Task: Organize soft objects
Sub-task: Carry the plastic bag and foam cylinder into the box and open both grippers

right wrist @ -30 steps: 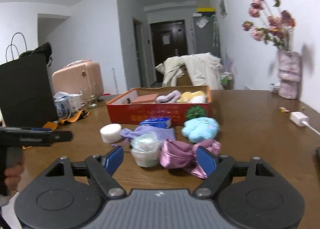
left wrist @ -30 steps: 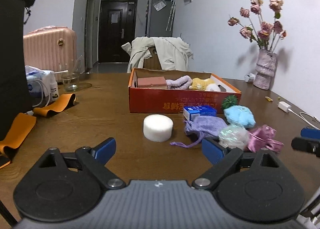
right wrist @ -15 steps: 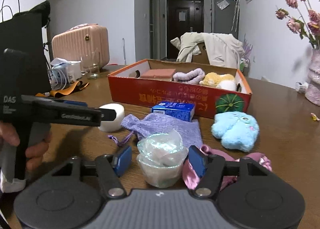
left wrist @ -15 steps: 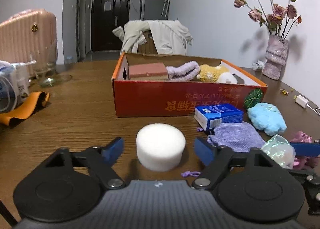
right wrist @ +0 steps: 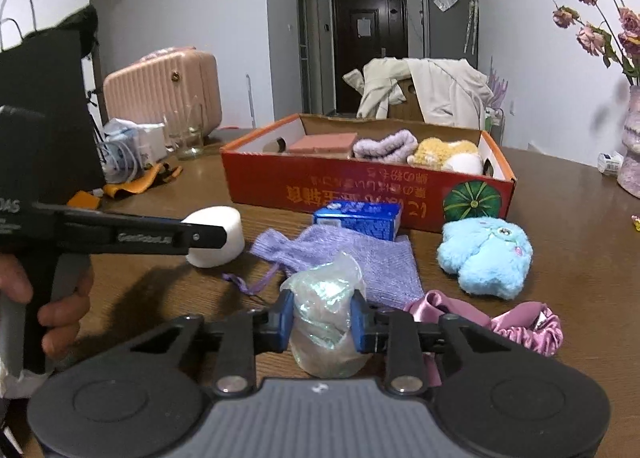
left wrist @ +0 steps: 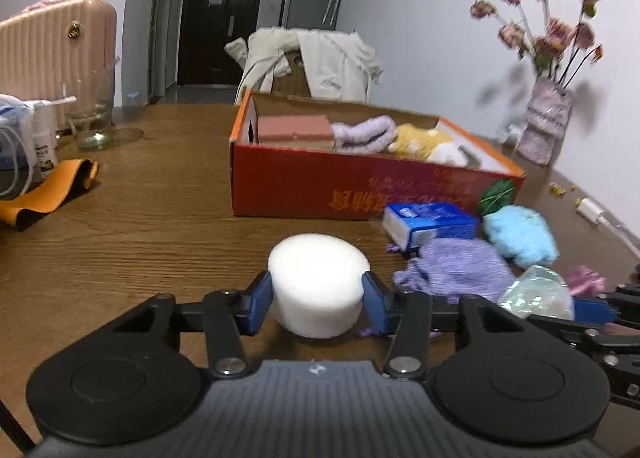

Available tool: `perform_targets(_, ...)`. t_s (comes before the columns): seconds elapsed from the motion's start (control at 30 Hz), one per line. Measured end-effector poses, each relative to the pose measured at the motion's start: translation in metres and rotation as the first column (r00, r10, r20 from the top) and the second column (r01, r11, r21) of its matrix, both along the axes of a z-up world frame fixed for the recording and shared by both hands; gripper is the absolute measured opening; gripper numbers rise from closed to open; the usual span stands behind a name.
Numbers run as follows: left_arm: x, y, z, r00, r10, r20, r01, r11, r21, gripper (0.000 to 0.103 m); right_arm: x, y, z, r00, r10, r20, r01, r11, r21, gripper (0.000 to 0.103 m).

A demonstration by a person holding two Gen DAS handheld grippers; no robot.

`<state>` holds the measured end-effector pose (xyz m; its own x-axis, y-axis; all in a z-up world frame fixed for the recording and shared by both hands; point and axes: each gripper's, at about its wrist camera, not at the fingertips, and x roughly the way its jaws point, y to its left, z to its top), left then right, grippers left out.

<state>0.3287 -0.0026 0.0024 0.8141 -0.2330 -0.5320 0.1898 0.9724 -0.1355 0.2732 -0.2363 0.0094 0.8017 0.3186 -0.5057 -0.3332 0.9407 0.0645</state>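
Between the blue pads of the left gripper (left wrist: 318,300), low in the frame's centre, sits a white foam puck (left wrist: 318,290); the jaws are clamped on its sides, and it looks to be resting on the counter (left wrist: 140,226). Foam this springy could squash and pop out if the squeeze is uneven, or roll off on the way to the box. Low in the right wrist frame, the right gripper (right wrist: 322,324) has its jaws clamped on a crinkly clear bag (right wrist: 324,322). That film is slick and mostly air, so it may slide free or tear when lifted.

Just beyond lie a purple knit pouch (right wrist: 344,258), a pink satin scrunchie (right wrist: 516,324), a fluffy blue toy (right wrist: 486,256) and a small blue carton (right wrist: 358,218), crowded enough to snag. The two grippers work close together, so they could collide. Further back, mid-frame, the red box (right wrist: 360,188) already holds soft things.
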Motion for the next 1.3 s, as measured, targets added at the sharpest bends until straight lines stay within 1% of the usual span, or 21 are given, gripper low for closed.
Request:
perform_targets(0.17,-0.044,0.006,0.023,0.999,0.000,0.051,0.001,1.000,-0.016,0.049,-0.027,0.002,0.015,0.999,0.016,0.039,-0.016,1.000,0.015,0.028)
perform_targets(0.3,-0.071,0.013,0.041,0.995,0.001,0.098,0.004,0.999,-0.043,0.049,-0.047,0.001,0.028,0.997,0.041,0.069,-0.045,0.997,0.064,0.028)
perform_targets(0.4,-0.074,0.017,0.048,0.995,0.003,0.104,0.004,0.998,-0.063,0.049,-0.051,-0.001,0.037,0.995,0.056,0.077,-0.064,0.993,0.103,0.028)
perform_targets(0.5,-0.062,0.018,0.061,0.993,-0.019,0.117,0.029,0.996,-0.079,0.049,-0.043,-0.001,0.052,0.992,0.071,0.105,-0.081,0.992,0.101,0.028)
perform_targets(0.57,-0.043,0.017,0.076,0.987,-0.046,0.153,0.059,0.995,-0.082,0.049,-0.029,-0.002,0.066,0.988,0.094,0.124,-0.108,0.988,0.109,0.028)
perform_targets(0.63,-0.018,0.016,0.088,0.983,-0.069,0.172,0.084,0.993,-0.082,0.049,-0.005,-0.001,0.081,0.984,0.107,0.143,-0.123,0.986,0.110,0.028)
perform_targets(0.7,0.012,0.013,0.096,0.984,-0.067,0.167,0.080,0.994,-0.069,0.049,0.025,0.001,0.090,0.984,0.104,0.145,-0.120,0.987,0.105,0.028)
perform_targets(0.8,0.063,0.010,0.102,0.988,-0.067,0.138,0.073,0.996,-0.044,0.049,0.079,0.005,0.093,0.988,0.110,0.106,-0.124,0.983,0.135,0.028)
perform_targets(0.87,0.095,0.008,0.101,0.991,-0.064,0.116,0.068,0.997,-0.031,0.049,0.111,0.009,0.089,0.992,0.103,0.073,-0.113,0.983,0.148,0.028)
perform_targets(0.93,0.124,0.007,0.096,0.994,-0.060,0.087,0.062,0.998,-0.024,0.049,0.143,0.015,0.083,0.994,0.101,0.044,-0.106,0.984,0.140,0.028)
perform_targets(1.1,0.179,0.008,0.077,0.997,-0.072,0.020,0.072,0.997,-0.028,0.050,0.209,0.032,0.062,0.994,0.109,-0.030,-0.104,0.985,0.136,0.028)
perform_targets(1.23,0.214,0.005,0.057,0.997,-0.071,-0.039,0.071,0.997,-0.005,0.050,0.238,0.046,0.039,0.989,0.116,-0.088,-0.103,0.985,0.142,0.028)
perform_targets(1.3,0.222,0.005,0.050,0.995,-0.076,-0.062,0.076,0.997,0.001,0.051,0.248,0.051,0.029,0.985,0.124,-0.118,-0.106,0.984,0.144,0.028)
